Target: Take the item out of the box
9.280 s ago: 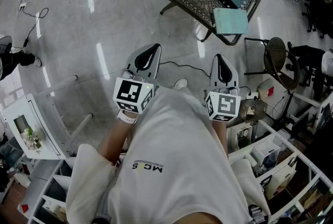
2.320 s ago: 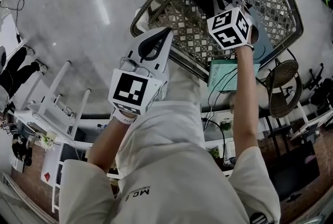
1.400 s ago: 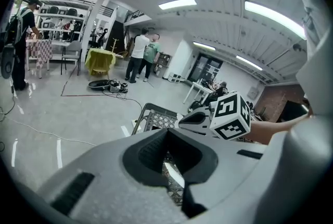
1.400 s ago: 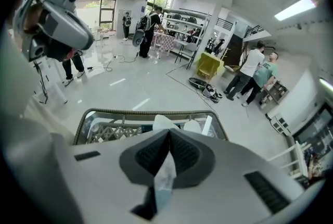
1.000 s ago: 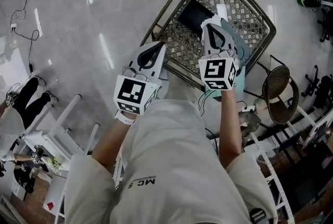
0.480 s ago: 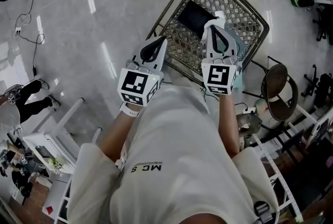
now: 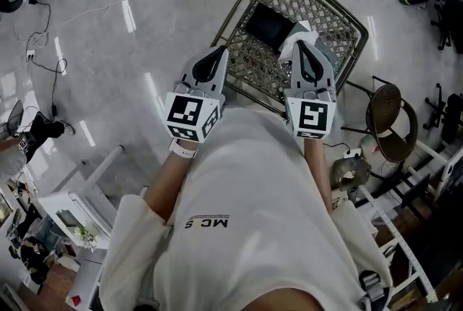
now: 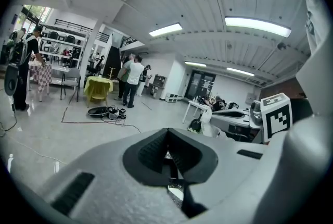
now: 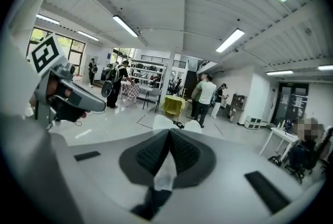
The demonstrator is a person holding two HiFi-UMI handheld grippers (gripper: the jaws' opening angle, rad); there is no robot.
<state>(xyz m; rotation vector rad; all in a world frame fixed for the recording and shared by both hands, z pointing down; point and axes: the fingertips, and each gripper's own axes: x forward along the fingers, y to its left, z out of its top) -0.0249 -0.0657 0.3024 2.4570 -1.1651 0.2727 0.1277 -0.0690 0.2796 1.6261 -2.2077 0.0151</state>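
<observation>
White item [image 9: 165, 176] is pinched in the closed right claw [image 7: 302, 43], seemingly just clear of the black box [image 7: 266, 24] in the wire basket [image 7: 331, 4], upper right. The left claw [image 7: 217, 53] is closed and empty. Only setting the item down seems left.

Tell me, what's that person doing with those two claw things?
A person stands over a wire mesh tray with a claw in each hand. The right claw is shut on a white, soft-looking item and holds it above the tray, next to the dark box that sits in it. The left claw is shut with nothing in it and hangs by the tray's near edge. So the item looks to be out of the box.
</observation>
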